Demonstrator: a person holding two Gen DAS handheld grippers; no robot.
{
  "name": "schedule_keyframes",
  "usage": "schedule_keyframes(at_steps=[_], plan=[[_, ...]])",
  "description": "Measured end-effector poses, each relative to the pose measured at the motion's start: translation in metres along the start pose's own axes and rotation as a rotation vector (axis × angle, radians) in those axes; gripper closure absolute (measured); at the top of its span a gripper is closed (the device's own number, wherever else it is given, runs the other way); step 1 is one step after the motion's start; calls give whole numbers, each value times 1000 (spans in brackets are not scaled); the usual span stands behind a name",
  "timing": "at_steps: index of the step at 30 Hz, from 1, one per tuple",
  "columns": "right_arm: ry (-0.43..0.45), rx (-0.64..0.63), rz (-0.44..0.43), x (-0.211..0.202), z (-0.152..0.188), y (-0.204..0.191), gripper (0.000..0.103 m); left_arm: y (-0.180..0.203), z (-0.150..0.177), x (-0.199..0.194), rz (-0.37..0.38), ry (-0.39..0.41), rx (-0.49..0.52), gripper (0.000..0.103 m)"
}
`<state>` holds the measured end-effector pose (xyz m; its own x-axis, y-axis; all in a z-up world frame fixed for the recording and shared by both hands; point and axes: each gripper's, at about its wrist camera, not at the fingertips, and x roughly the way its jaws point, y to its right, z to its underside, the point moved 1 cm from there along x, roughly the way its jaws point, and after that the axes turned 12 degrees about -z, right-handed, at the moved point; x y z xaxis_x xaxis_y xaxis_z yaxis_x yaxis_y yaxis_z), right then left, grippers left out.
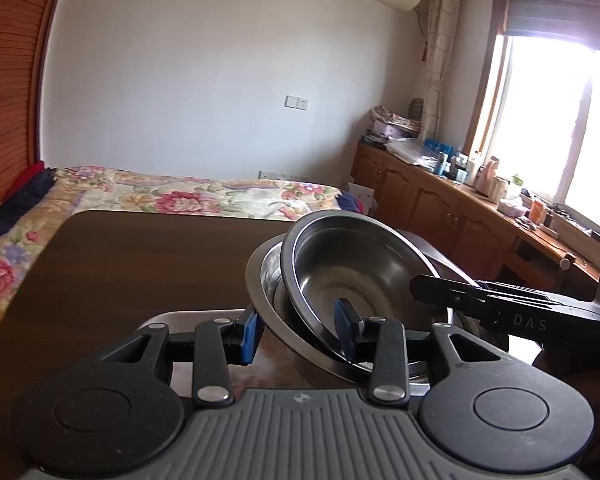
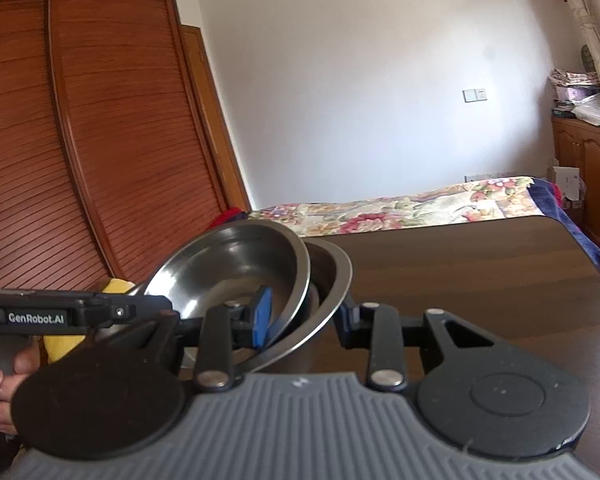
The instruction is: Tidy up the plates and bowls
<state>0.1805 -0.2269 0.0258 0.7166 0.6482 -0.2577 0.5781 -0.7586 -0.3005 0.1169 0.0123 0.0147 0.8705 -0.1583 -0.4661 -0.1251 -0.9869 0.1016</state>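
the dark surface lies bare ahead of my left tool and out to its left, so there's open room there as far as the bed along the far edge. on its right the way is blocked: the nested steel bowls sit tilted between its fingers, and my right tool crosses in from the right, touching the bowls. from my right tool, the surface to the right stands open up to the bed. to its left the bowls, my left tool and my hand crowd the passage, with the wardrobe behind.
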Motion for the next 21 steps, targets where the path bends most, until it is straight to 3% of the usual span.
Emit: schedule_keyframes(at_steps=[11,21], plan=[[-28,-7,-82,28,4,-27,68,-36,5,-16,-77,4,-28,38],[-57,-24,-123,45,6,-41,68,-49,12,-12,-97,-10,-37,38]])
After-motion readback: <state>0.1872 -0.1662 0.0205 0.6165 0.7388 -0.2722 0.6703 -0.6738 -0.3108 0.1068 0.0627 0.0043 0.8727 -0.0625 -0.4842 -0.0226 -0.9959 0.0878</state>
